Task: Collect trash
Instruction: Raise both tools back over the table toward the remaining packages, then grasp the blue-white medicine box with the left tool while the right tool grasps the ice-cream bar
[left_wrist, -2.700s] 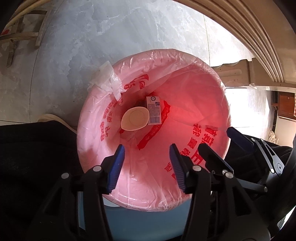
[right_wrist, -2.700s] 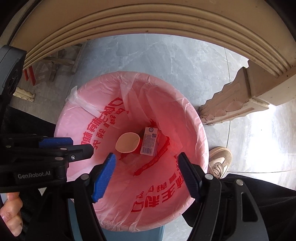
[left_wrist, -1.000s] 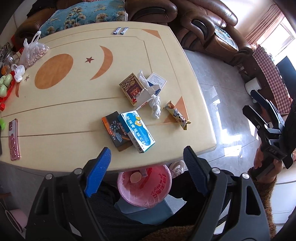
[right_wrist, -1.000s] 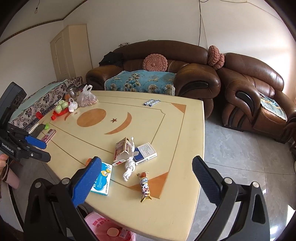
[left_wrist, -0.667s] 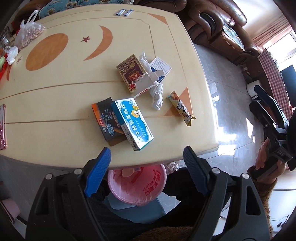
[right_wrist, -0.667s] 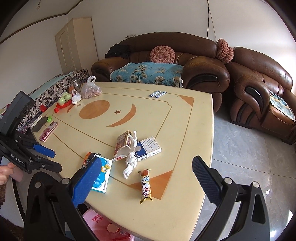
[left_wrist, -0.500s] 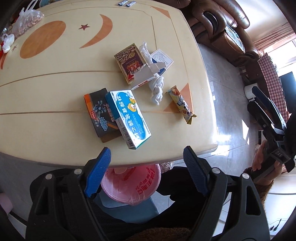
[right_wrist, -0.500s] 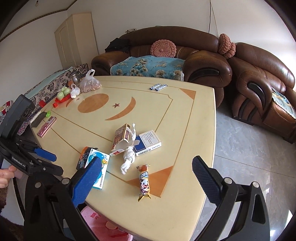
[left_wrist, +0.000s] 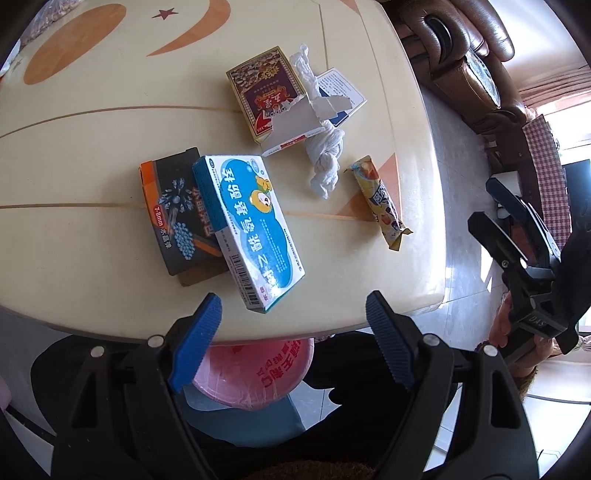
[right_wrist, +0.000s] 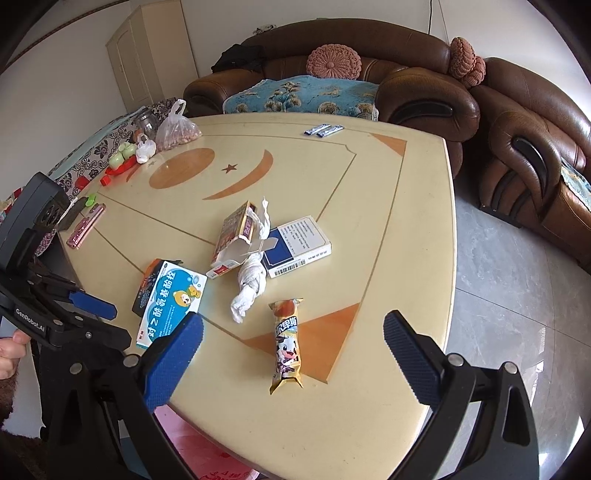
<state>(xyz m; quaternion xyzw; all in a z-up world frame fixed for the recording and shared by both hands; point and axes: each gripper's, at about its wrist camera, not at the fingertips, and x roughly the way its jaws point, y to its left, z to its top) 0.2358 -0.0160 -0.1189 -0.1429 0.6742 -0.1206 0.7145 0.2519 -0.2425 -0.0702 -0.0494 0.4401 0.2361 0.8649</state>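
- The left gripper (left_wrist: 291, 334) hangs over the near edge of the cream counter (left_wrist: 92, 140), its blue-padded fingers (left_wrist: 194, 341) wide apart with nothing between them.
- Below that edge, partly hidden by the counter, sits the trash bin lined with a pink bag (left_wrist: 258, 373).
- Furthest left of the trash on the counter lies a dark box with orange edges (left_wrist: 173, 218); a blue and white carton (left_wrist: 255, 225) rests tilted across its right side, just ahead of the left gripper.
- Further back, a red and gold box (left_wrist: 264, 88) lies with a torn-open flap, touching a twisted white tissue (left_wrist: 325, 158).
- A white and navy box (right_wrist: 299, 247) lies behind the tissue, partly under it.
- To the right of the tissue, apart from it, a yellow snack wrapper (right_wrist: 286, 345) lies near the counter's corner on an orange triangle inlay.
- The right gripper (right_wrist: 291, 363) hovers above that wrapper, fingers (right_wrist: 410, 360) spread wide and empty, not touching it.
- Brown leather sofas (right_wrist: 406, 85) stand beyond the counter.
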